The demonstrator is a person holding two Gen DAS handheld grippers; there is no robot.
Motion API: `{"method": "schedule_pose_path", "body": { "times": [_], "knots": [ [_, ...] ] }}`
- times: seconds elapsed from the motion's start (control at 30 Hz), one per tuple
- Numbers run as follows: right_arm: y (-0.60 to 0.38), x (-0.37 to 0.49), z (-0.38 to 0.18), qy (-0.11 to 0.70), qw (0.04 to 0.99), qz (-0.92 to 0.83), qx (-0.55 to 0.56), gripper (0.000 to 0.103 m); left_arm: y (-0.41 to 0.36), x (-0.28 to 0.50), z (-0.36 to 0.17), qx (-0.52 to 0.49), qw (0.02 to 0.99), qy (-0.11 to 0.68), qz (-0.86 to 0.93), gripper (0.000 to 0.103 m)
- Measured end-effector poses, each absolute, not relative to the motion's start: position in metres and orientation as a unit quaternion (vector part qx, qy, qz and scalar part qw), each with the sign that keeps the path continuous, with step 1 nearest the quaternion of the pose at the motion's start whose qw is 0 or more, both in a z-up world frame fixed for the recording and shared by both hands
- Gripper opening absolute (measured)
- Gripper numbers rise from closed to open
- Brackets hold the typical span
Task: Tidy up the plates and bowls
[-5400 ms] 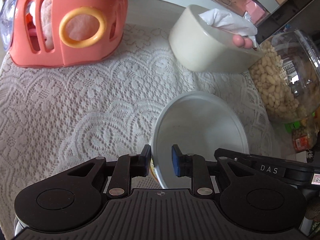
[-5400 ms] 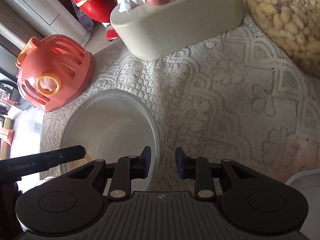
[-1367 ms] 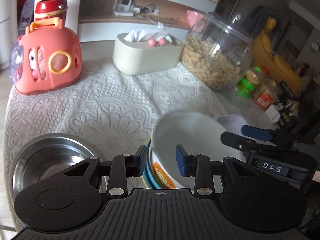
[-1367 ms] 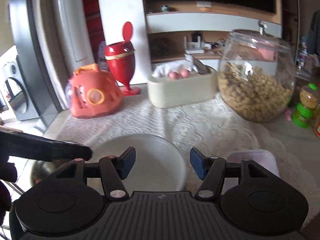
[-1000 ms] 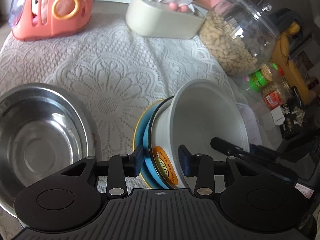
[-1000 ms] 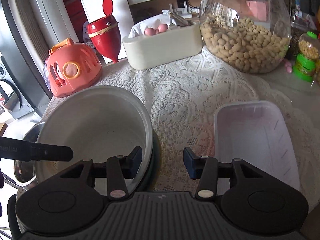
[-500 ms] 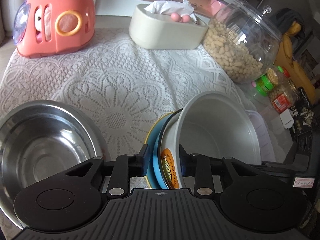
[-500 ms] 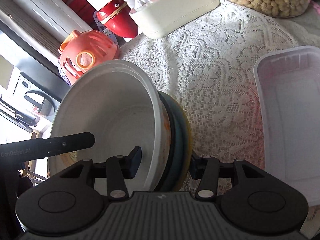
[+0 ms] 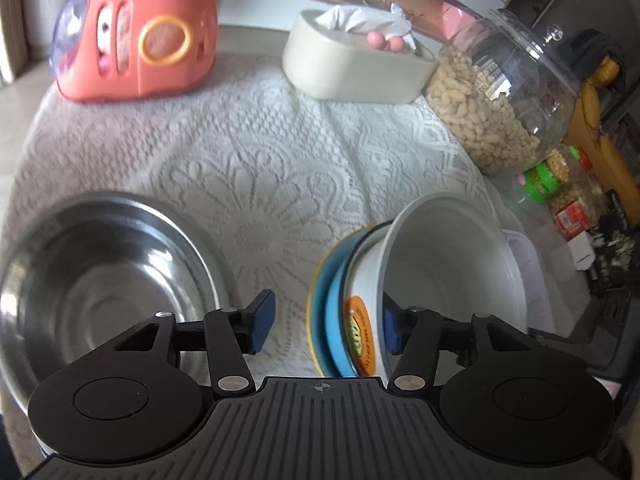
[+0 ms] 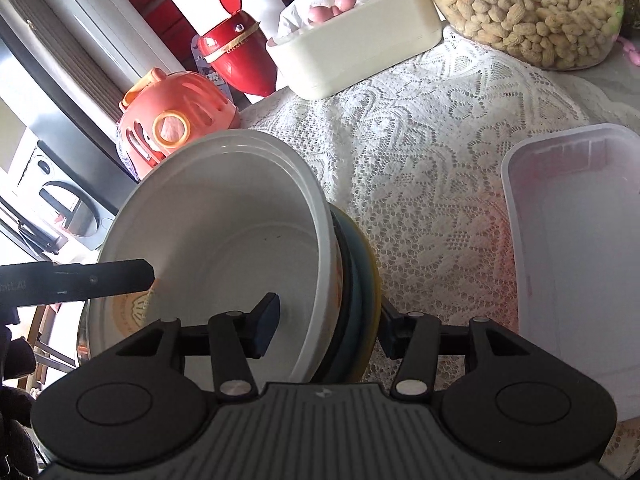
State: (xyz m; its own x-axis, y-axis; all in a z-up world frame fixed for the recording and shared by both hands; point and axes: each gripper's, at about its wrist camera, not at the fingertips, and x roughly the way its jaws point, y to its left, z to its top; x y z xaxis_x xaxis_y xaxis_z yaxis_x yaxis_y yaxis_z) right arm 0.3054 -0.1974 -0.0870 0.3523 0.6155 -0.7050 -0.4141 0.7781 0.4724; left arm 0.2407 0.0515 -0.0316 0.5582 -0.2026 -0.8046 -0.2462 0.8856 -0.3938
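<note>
A white bowl (image 9: 452,264) stacked on a blue plate (image 9: 332,312) and a yellow plate is tilted up on edge. My left gripper (image 9: 324,326) is open, its fingers wide on either side of the stack's left rim. My right gripper (image 10: 328,322) is shut on the stack (image 10: 352,280), one finger inside the white bowl (image 10: 224,236), the other behind the yellow plate. A steel bowl (image 9: 100,292) stands at the left on the lace cloth.
A clear plastic tray (image 10: 576,240) lies right of the stack. At the back stand a pink toy carrier (image 9: 140,36), a cream tissue box (image 9: 352,68), a peanut jar (image 9: 504,100) and a red container (image 10: 236,56).
My left gripper has opened wide and let go of the stack. The right gripper still clamps the stack, which stays tilted and has shifted right, away from the steel bowl.
</note>
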Motion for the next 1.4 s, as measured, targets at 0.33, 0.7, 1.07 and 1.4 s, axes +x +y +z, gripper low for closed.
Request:
{"method": "schedule_pose_path", "body": {
  "times": [0.33,0.7,1.07,1.4],
  "knots": [
    [-0.2,0.305,-0.089,0.488,0.801,0.324,0.122,0.052,0.035,0.257,-0.063,-0.257,0.832,0.492,-0.009,0.055],
    [-0.187,0.329,-0.091,0.55,0.758,0.335,0.106,0.055,0.031,0.258,-0.068,-0.245,0.827,0.506,0.0,0.051],
    [-0.179,0.307,-0.08,0.585,0.737,0.328,0.083,0.057,0.036,0.223,-0.068,-0.269,0.786,0.556,-0.019,0.052],
    [-0.179,0.289,-0.081,0.565,0.753,0.336,0.029,0.071,0.03,0.216,-0.066,-0.249,0.8,0.544,-0.04,0.059]
  ]
}}
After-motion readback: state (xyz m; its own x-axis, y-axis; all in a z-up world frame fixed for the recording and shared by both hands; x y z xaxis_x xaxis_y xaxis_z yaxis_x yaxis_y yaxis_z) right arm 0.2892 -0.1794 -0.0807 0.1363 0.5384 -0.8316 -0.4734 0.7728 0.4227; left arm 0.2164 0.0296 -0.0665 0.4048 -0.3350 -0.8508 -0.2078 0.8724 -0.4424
